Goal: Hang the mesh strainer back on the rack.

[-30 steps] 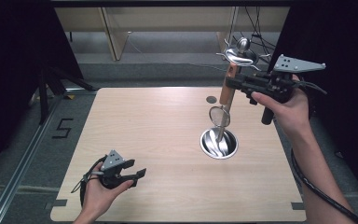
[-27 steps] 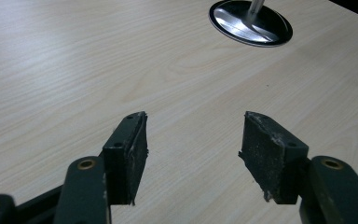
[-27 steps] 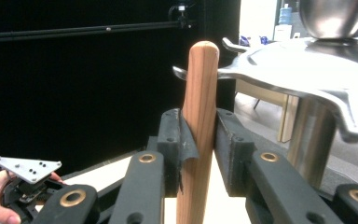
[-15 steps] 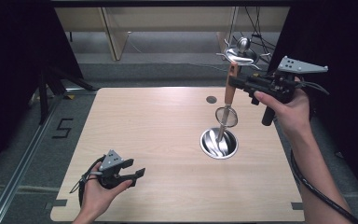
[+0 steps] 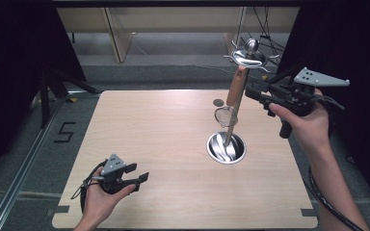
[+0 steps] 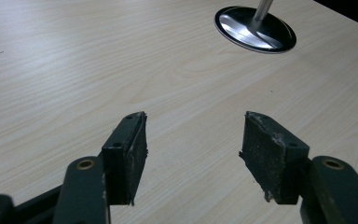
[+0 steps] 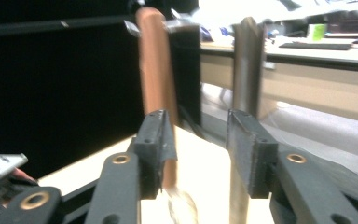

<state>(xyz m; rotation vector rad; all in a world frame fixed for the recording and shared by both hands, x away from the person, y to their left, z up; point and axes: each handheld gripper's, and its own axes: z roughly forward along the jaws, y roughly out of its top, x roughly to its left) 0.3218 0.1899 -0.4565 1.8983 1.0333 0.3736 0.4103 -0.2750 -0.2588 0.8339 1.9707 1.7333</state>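
- The pale wooden table (image 5: 164,144) carries a metal stand, its round base (image 5: 226,147) right of centre.
- On that stand hangs a strainer with a wooden handle (image 5: 235,86) and small mesh bowl (image 5: 225,116).
- The right gripper (image 5: 253,95) sits beside the handle, jaws parted, gripping nothing.
- The left gripper (image 5: 136,177) rests low near the front-left edge, jaws wide, empty.

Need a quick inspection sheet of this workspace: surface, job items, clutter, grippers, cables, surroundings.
Surface: light wood table, bare apart from items below.
Job's things: metal stand with round base; strainer with wooden handle hanging from its top hooks.
Clutter: small dark disc near the far edge.
Grippers: left gripper open, low over the near edge; right gripper open beside the handle.
Cables: black cable trailing from right gripper.
Surroundings: dark curtains, floor marking "5".
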